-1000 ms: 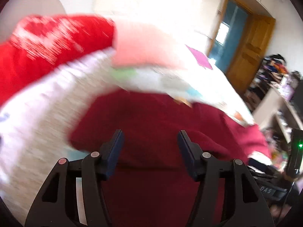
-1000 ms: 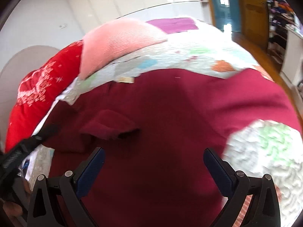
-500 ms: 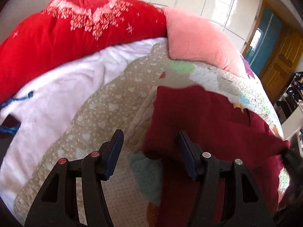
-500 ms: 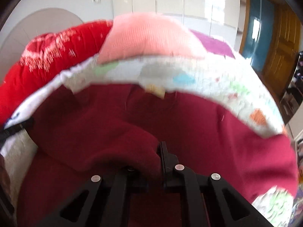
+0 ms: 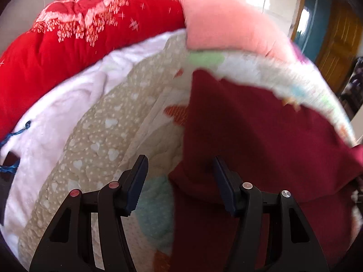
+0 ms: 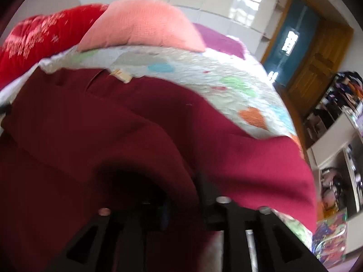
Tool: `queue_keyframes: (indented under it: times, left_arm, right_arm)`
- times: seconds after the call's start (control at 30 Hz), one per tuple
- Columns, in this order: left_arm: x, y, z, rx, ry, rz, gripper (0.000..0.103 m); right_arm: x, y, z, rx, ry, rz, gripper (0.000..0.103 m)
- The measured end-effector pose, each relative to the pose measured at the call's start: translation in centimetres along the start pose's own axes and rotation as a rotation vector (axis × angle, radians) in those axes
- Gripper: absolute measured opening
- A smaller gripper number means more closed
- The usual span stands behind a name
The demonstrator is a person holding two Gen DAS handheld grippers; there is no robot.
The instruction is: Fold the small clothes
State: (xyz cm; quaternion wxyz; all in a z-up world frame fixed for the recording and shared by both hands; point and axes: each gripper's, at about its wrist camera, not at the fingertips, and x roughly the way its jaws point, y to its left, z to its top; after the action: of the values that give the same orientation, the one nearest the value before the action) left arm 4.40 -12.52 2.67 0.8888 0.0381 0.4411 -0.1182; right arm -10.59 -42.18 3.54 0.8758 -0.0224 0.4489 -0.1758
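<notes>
A dark red garment [image 5: 261,136] lies spread on the quilt [image 5: 106,136], a patchwork of hearts and pale patches; its cloth is plain, soft and creased, with a raised fold bulging up on the near side. A small tan label [image 6: 121,76] sits at the garment's far edge, its writing too blurred to read. The left gripper [image 5: 180,182] hangs spread over the garment's edge, one finger above the quilt, the other above the cloth, pinching nothing. The right gripper [image 6: 181,195] has just been opening, the fold draped over its fingers; whether the pads press it I cannot tell. Only the left view shows the white blanket [image 5: 56,117] beside the quilt; only the right shows shelves [image 6: 335,136] beyond it.
</notes>
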Motion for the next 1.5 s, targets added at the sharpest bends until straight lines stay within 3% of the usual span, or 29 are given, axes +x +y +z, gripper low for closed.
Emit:
queue_keyframes:
  times: [0.07,0.17,0.3,0.37,0.43,0.5,0.63,0.77,0.9,1.1,1.27,1.5]
  left_arm:
    - [0.4,0.9,-0.1,-0.044,-0.004,-0.017,0.061]
    - [0.4,1.9,0.0,-0.110,0.014,-0.041,0.061]
    - [-1.6,1.3,0.7,-0.110,-0.050,-0.050,0.061]
    - [-2.1,0.5,1.4,-0.082,-0.064,-0.053,0.061]
    - [-1.9,-0.4,1.8,-0.056,-0.053,-0.060,0.061]
    - [-1.2,-1.2,1.8,-0.022,-0.040,-0.054,0.061]
    - [0.8,-1.5,0.8,0.013,0.015,-0.019,0.061]
    - [1.3,-0.8,0.2,-0.049,0.013,-0.050,0.062]
    - [1.3,-0.5,-0.4,-0.082,-0.007,-0.043,0.072]
    - [1.6,-0.7,-0.7,-0.081,-0.024,-0.031,0.076]
    - [1.8,-0.6,-0.7,-0.091,-0.020,-0.039,0.079]
    - [1.8,-0.7,-0.7,-0.085,-0.021,-0.030,0.079]
  right_arm:
    - [-1.7,-2.4,-0.8,0.052,-0.036,-0.053,0.051]
    - [-3.6,-3.9,-0.6,0.111,-0.083,-0.065,0.051]
    - [-5.8,-4.0,1.5,0.191,-0.178,0.104,0.051]
    - [-6.0,-3.2,2.6,0.204,-0.210,0.149,0.051]
    - [-4.9,-2.1,3.5,0.179,-0.196,0.160,0.051]
    - [-2.6,-0.7,3.2,0.146,-0.114,0.177,0.050]
    - [0.1,0.4,-0.6,0.135,0.066,0.286,0.050]
    - [-2.2,-2.0,-1.6,0.184,-0.005,0.298,0.050]
    - [-3.7,-5.6,0.4,0.337,-0.126,0.322,0.051]
    - [-0.6,-5.0,3.3,0.443,-0.100,0.289,0.049]
    - [1.6,-0.9,1.2,0.248,0.022,0.240,0.046]
    - [0.8,-3.0,1.2,0.332,-0.039,0.247,0.047]
